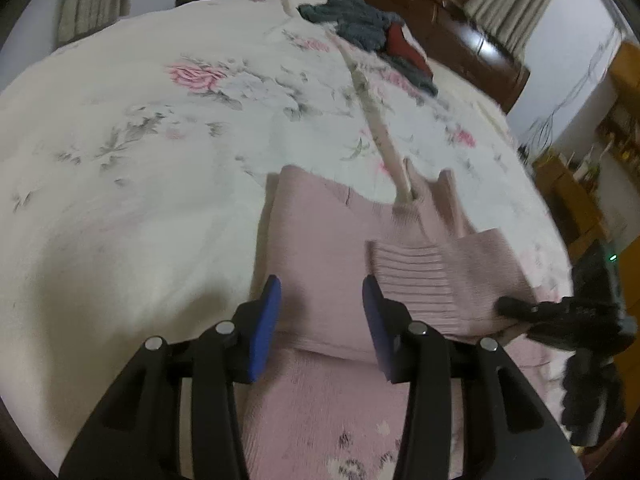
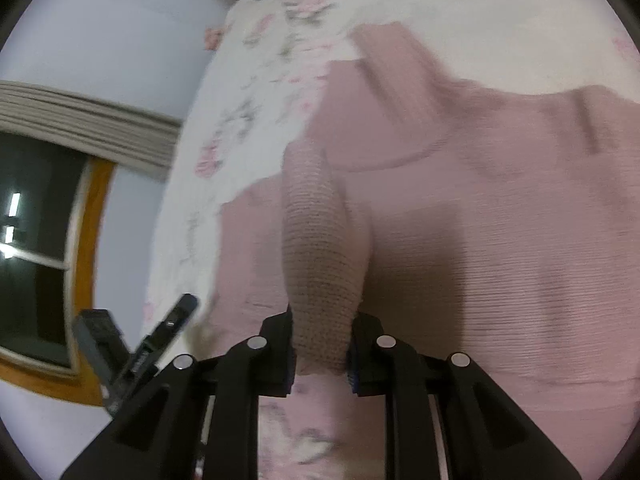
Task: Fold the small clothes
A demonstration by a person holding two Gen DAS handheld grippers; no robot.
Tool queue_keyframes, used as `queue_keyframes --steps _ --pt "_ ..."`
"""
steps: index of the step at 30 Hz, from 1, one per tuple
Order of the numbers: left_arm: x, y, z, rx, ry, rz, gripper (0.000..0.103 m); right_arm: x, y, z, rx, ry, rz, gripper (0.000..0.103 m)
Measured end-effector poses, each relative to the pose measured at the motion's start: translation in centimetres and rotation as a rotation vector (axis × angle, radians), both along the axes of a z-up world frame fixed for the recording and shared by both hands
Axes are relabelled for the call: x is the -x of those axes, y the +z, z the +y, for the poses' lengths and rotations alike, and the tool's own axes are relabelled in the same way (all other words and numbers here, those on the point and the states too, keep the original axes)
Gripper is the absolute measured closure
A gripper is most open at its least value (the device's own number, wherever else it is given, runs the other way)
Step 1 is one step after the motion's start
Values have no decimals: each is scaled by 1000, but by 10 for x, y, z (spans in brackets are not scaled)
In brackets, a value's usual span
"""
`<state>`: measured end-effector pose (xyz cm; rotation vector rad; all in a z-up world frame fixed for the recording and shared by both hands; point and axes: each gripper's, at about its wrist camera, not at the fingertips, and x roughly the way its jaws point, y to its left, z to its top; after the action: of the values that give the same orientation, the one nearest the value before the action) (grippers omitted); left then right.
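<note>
A pink knitted sweater lies on the floral bedsheet, with a ribbed part folded over its right side. Above the sweater's near edge my left gripper hovers open, its blue pads holding nothing. In the left wrist view my right gripper shows at the right, pinching that ribbed fold. In the right wrist view my right gripper is shut on a ribbed pink strip lifted above the sweater body. The left gripper appears at lower left there.
A pile of dark grey and red clothes sits at the far side of the bed by the wooden headboard. A cream fabric strip runs from that pile to the sweater. Wooden furniture stands right of the bed. Curtain and window are left.
</note>
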<state>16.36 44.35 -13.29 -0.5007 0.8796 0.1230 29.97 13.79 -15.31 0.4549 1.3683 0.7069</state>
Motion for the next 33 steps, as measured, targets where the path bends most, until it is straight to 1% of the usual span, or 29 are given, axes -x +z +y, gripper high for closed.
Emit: queue_keyframes --steps 2,3,4,5,6,8,9,10,11,14,15,16,17,18,21,24,27,29,32,33 --pt "-10 -10 -7 -40 -13 50 61 -1 -14 -6 43 -12 31 82" --pt "-15 -17 -10 -59 -18 80 61 -1 -21 -7 61 -12 44 80" --pt "-18 -22 -11 -71 -22 105 61 -1 -28 -7 87 -8 48 75" --pt "-21 -30 -11 -85 -26 142 60 0 -30 -6 106 -3 43 75" --pt "-23 -37 -10 -89 -29 162 59 2 -31 -5 117 1 33 74" --pt "-22 -43 -6 -70 -29 156 58 5 -24 -3 150 1 -2 67" --pt "-21 -43 -3 -58 -29 151 58 8 -17 -3 177 -3 -33 58" --pt "-19 -41 0 -49 -27 147 58 10 -7 -3 211 -17 -86 54" --pt "-17 -40 1 -48 -24 142 58 14 6 -3 229 -30 -145 54" --pt "-11 -28 -2 -70 -26 111 57 23 39 9 201 -15 -252 51" --pt "-10 -26 -3 -81 -32 108 56 25 43 16 197 3 -264 51" --pt "-11 -25 -4 -92 -40 116 54 30 49 33 194 64 -280 50" --pt "-13 -25 -5 -96 -42 125 54 33 50 45 198 99 -283 49" --pt "-15 -26 -5 -95 -43 135 54 39 48 64 215 150 -284 49" --pt "-19 -36 -2 -79 -45 169 53 46 32 109 272 227 -261 49" --pt "-17 -43 3 -44 -39 162 51 51 17 125 295 257 -234 48" --pt "-17 -46 5 -23 -40 157 51 51 6 145 349 275 -230 38" --pt "-18 -48 6 -13 -41 153 49 51 -2 152 423 280 -250 38" --pt "-17 -51 7 -4 -42 139 47 50 -13 157 481 303 -275 39" --pt "-16 -52 7 -6 -43 134 47 51 -15 156 495 308 -284 45"
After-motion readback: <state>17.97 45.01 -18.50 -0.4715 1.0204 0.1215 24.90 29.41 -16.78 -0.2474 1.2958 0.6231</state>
